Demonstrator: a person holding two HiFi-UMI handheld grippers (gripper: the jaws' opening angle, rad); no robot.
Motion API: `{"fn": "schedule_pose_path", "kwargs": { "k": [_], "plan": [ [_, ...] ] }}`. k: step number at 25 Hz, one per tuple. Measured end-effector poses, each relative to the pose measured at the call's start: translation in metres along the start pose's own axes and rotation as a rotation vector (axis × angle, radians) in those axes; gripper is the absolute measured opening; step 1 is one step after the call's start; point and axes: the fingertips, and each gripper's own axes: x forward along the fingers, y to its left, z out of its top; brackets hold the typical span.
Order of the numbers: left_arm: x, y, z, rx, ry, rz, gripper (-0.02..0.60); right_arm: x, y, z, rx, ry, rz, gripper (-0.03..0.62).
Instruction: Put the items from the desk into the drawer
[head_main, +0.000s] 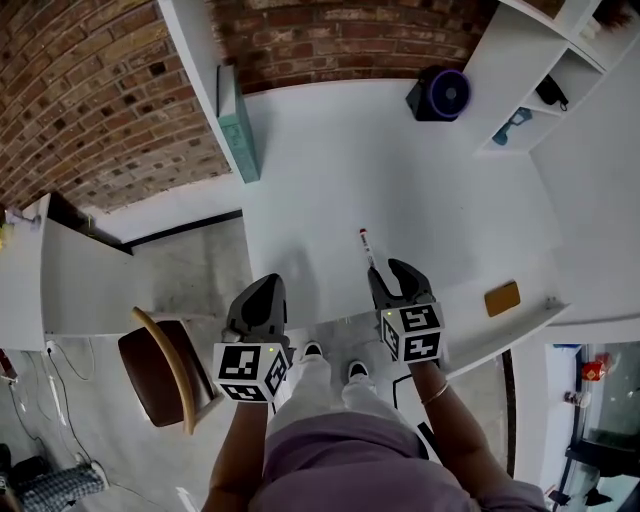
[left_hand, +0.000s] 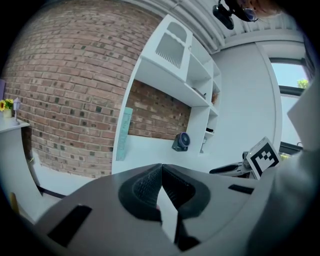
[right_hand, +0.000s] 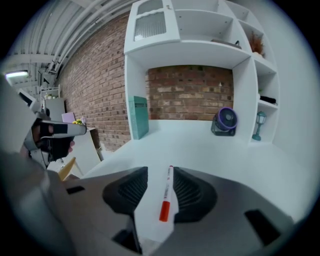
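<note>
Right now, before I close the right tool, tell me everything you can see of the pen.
The pen is slim and looks like plastic, with a white barrel, an orange-red cap at its near end and a small red tip at the far end. It lies flat on the white desk, pointing away from the person. It sits between the open jaws of the right tool, and neither jaw seems to touch it.

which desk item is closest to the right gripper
The red-capped pen, lying between the right gripper's open jaws; the orange-brown block and fan sit farther off.
</note>
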Motion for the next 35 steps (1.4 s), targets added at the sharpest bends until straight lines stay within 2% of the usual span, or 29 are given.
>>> {"fn": "schedule_pose_path", "kwargs": {
  "k": [5,18,35],
  "plan": [
    [0.011,0.007,0.0,-0.004,0.016,-0.017,0.0,0.017,-0.001,-0.006,-0.03,0.04,-0.022,0.156],
    [0.026,0.021,-0.006,-0.022,0.041,-0.034,0.0,0.048,-0.013,-0.044,-0.006,0.182,-0.044,0.152],
    [0.03,0.037,-0.008,-0.034,0.056,-0.021,0.0,0.063,-0.012,-0.062,0.023,0.263,-0.036,0.121]
  ]
}}
